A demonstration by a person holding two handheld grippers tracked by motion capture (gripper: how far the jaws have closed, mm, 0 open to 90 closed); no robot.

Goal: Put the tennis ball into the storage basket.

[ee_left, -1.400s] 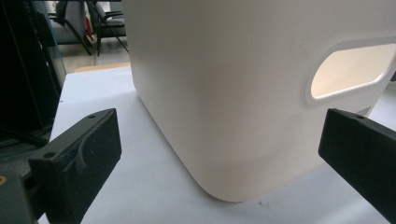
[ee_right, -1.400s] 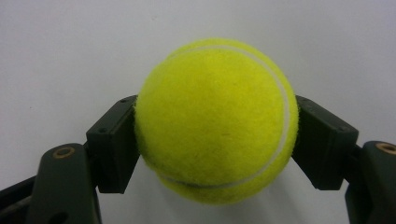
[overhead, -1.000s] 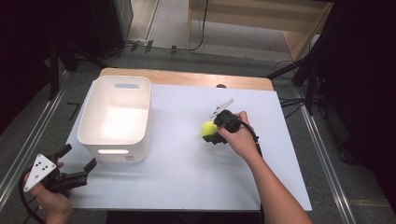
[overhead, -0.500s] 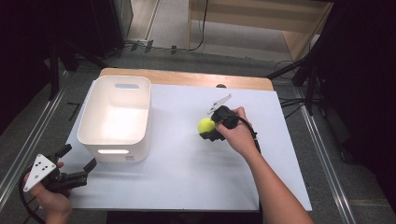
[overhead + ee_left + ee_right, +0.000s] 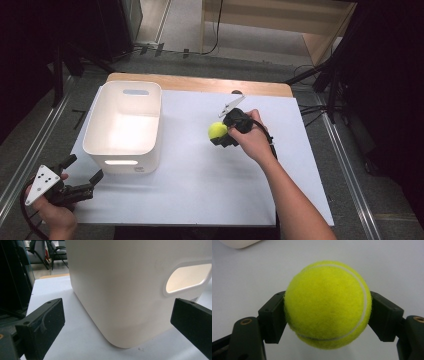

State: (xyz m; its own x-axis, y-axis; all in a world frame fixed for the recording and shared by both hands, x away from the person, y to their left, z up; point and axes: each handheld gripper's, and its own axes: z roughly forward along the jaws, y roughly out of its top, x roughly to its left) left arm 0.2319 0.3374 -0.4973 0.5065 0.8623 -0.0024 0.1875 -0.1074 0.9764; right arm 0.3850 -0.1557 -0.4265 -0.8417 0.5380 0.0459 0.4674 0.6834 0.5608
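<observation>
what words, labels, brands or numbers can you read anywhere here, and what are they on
None can be read.
Tennis ball, clamped in the right hand-held gripper: only its white seam shows, no brand print on the side facing the camera.
White bin: plain walls and handle cut-out, no label.
Grey plate on the left hand-held gripper: dark dots only, no lettering.
White table top: bare of print.

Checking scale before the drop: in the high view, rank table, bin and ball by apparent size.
1. Table, largest.
2. Bin, covering the table's left part.
3. Ball, smallest, held in the right claw.
</observation>
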